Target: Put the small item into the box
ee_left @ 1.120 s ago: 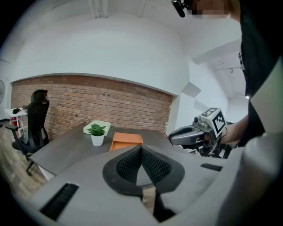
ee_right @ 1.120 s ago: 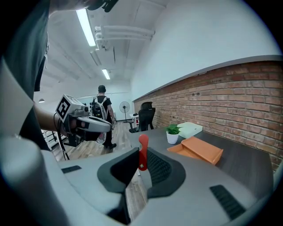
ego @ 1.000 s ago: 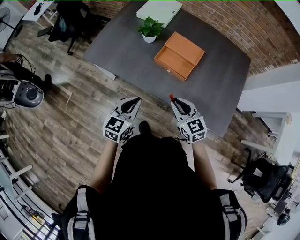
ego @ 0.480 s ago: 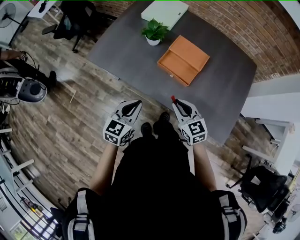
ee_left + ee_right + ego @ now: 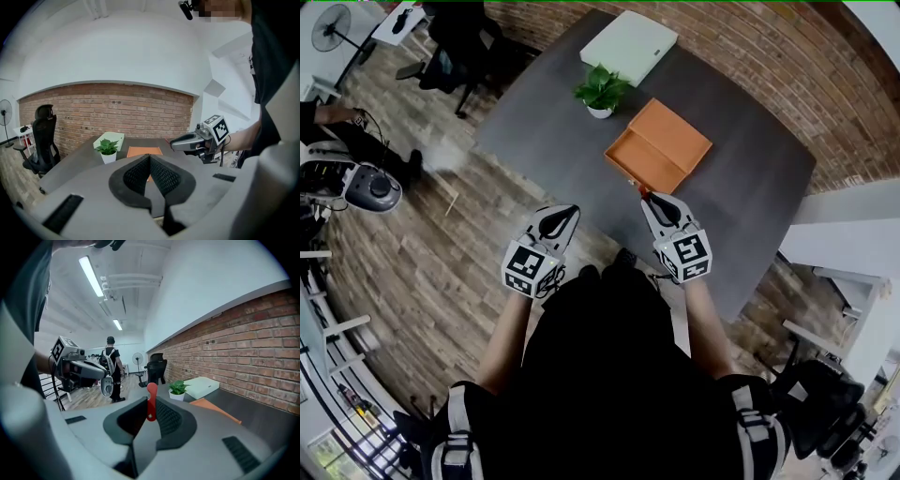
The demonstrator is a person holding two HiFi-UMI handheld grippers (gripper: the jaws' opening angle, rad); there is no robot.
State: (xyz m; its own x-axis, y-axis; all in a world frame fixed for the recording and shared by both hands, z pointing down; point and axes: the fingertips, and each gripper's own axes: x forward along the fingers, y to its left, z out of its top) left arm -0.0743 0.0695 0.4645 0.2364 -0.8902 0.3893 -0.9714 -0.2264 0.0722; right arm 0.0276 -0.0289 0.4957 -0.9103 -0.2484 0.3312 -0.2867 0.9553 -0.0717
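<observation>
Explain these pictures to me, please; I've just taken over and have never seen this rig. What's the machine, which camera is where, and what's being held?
There is no robot arm: a person wears a head camera and holds a two-jaw gripper in each hand. The head view looks down on both; each gripper view looks along its own jaws. The left gripper has its jaws together, with nothing between them. The right gripper is shut on a small narrow red piece. On the dark grey table stand an open orange box, a small green plant in a white pot and a flat white box. The red piece is not yet in the orange box.
</observation>
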